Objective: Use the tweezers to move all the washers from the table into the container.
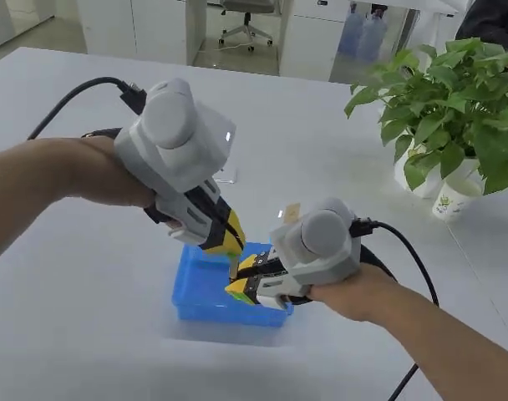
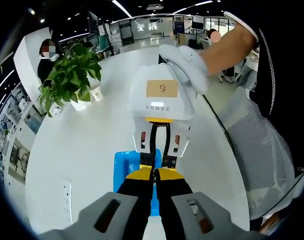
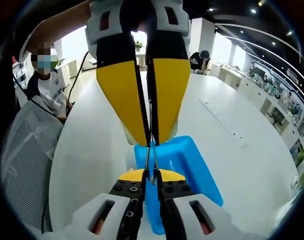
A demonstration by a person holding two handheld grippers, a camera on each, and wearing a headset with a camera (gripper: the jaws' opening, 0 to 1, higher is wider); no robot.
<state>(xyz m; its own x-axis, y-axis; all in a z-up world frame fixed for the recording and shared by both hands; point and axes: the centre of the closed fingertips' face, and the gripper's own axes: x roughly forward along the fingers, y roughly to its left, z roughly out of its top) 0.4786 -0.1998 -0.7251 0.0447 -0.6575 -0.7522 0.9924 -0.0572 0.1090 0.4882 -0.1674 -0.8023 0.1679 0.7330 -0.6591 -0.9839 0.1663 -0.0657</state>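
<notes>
A left hand [image 1: 112, 171] reaches in from the table's [image 1: 87, 326] left side and holds the left gripper [image 2: 154, 174], which slants down and to the right; a black cable [image 1: 70, 96] loops away from its back end; its yellow-tipped jaws are pressed together, and in the right gripper view they come down from the top, clenched on the thin metal tweezers [image 3: 151, 142]. The tweezers stand as a narrow sliver between both pairs of yellow tips, which meet nose to nose. Under that meeting point sits the blue container [image 1: 197, 291], resting on the white table, well in from the far edge and nearer the person's side; its inside is mostly hidden by the grippers in the head view, and I cannot tell what lies in it. The right gripper [image 3: 152, 175] points leftward over the container's right end; its jaws are also clenched on the tweezers, with no more than a hairline gap between the tips; the right hand [image 1: 354, 294] grips it from the lower right, and a second cable [image 1: 414, 255] trails off behind. Further right, by the table's right edge, a leafy plant [image 1: 450, 100] stands in a white pot [image 1: 451, 199], well apart from the container.
</notes>
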